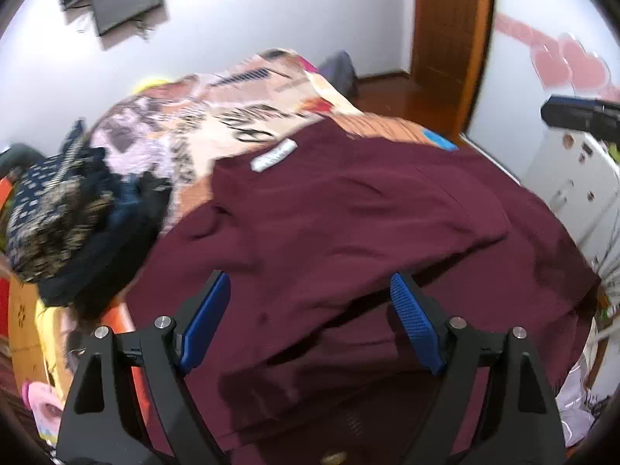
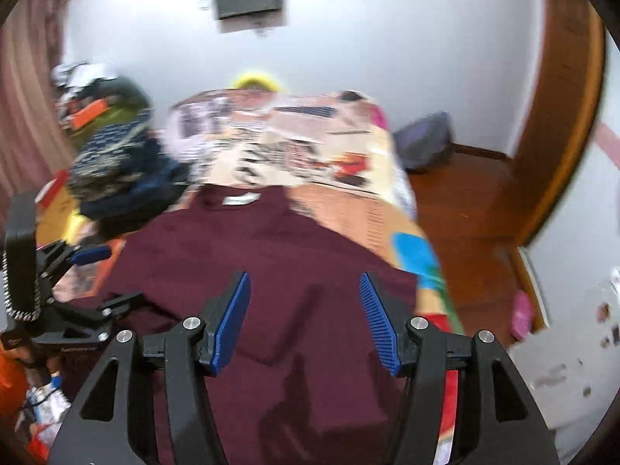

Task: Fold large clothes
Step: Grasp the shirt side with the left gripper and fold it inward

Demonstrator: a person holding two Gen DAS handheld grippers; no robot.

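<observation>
Both grippers, left gripper (image 1: 310, 317) and right gripper (image 2: 304, 319), are hovering with fingers apart, holding nothing; the half-folded maroon shirt (image 1: 348, 213) on the bed (image 1: 232, 116) risks slumping open, I judge.

No legible text, garment label (image 1: 273, 155) blurred

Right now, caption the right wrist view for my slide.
Open right tongs above a maroon garment spread on the bed.
</observation>
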